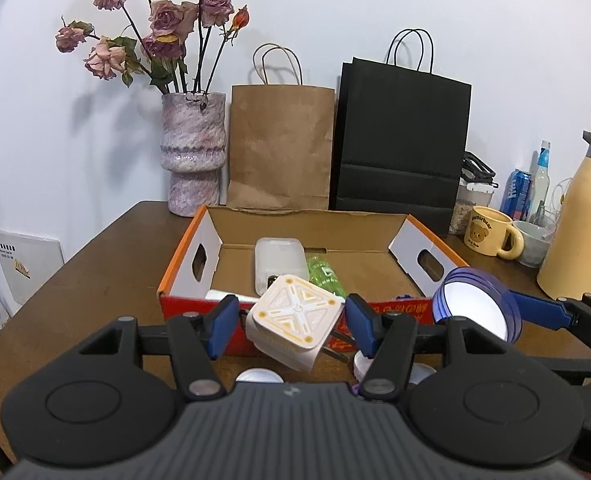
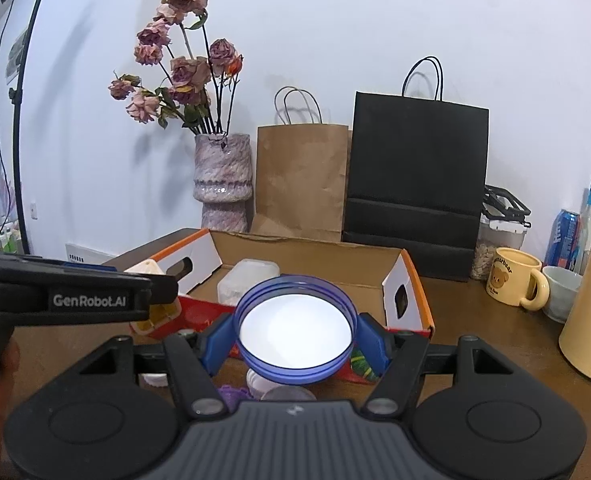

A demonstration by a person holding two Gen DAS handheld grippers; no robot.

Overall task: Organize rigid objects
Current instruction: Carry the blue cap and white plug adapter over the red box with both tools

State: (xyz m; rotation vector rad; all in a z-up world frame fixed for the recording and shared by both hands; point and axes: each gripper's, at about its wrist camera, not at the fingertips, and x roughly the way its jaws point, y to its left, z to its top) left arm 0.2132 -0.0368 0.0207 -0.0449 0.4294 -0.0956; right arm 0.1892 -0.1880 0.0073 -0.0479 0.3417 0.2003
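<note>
left tool (image 1: 292, 326) grips white/gold square box (image 1: 297, 314) tilted, just before cardboard tray (image 1: 379, 242) w/ items.

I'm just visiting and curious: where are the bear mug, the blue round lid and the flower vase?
Bear mug (image 2: 511, 282), right wrist view, front wall.
Blue round lid (image 2: 295, 330), right wrist view, white centre.
Flower vase (image 1: 193, 136), left wrist view, upper body.

Matt cardboard box (image 1: 379, 236), glossy ceramic mug (image 1: 489, 232), dark wooden table (image 1: 95, 276).

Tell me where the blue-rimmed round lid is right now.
The blue-rimmed round lid sits clamped in the right gripper, held in the air just in front of the cardboard box; in the left wrist view it shows at right.
</note>
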